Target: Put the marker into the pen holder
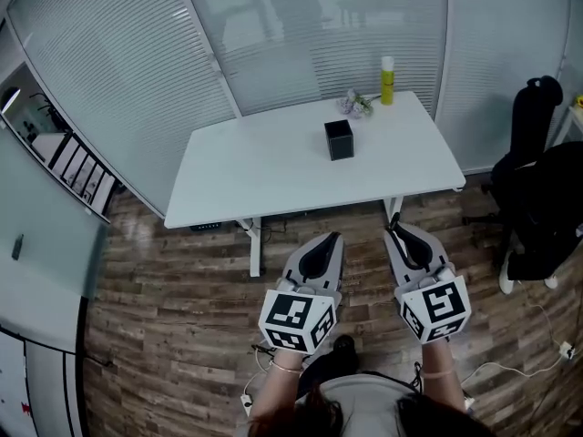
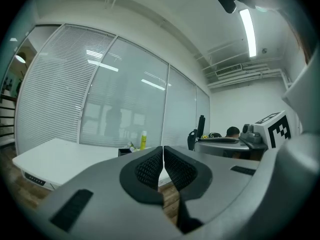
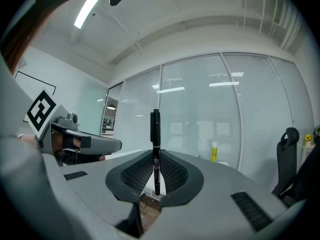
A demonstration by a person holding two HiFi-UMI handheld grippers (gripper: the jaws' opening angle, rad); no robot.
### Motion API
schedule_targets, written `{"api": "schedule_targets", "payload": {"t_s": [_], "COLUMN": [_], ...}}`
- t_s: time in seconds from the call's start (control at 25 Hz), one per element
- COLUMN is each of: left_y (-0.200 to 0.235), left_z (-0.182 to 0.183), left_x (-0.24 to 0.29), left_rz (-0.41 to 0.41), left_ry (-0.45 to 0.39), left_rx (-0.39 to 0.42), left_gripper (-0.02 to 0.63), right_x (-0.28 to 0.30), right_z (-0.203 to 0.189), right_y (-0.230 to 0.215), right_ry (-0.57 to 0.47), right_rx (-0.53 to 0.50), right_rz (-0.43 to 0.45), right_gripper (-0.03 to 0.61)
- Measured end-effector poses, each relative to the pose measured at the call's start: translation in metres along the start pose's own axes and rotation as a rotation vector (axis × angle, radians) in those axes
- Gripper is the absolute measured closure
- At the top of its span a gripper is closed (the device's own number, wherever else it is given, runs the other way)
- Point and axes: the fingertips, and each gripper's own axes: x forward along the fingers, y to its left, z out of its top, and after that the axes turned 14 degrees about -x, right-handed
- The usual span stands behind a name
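Observation:
A black marker (image 3: 155, 149) stands upright between the pads of my right gripper (image 3: 156, 170), which is shut on it. In the head view the right gripper (image 1: 398, 232) hangs over the wooden floor, short of the white table (image 1: 264, 176). The black square pen holder (image 1: 339, 139) stands on the table's far middle, well ahead of both grippers. My left gripper (image 1: 330, 240) is beside the right one, also short of the table. Its jaws are shut with nothing between them (image 2: 163, 163). The pen holder (image 2: 125, 151) barely shows above the left jaw.
A yellow-green bottle (image 1: 387, 81) and a small bunch of flowers (image 1: 356, 105) stand at the table's far edge. A black office chair (image 1: 539, 198) is at the right. Glass walls with blinds stand behind the table. Cables lie on the floor near my feet.

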Motion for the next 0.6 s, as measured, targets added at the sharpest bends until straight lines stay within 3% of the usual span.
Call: {"api": "schedule_targets", "payload": {"t_s": [0.6], "left_y": [0.053], "left_z": [0.014], "left_x": [0.044], "left_rz": [-0.049], "left_ry": [0.023], "left_rx": [-0.015], "left_gripper": [0.589], "right_x": [0.074], "right_z": [0.000], "right_y": [-0.006], "right_ry": [0.025], "right_rx": [0.004], "right_rz": [-0.020], "right_gripper": [0.511]}}
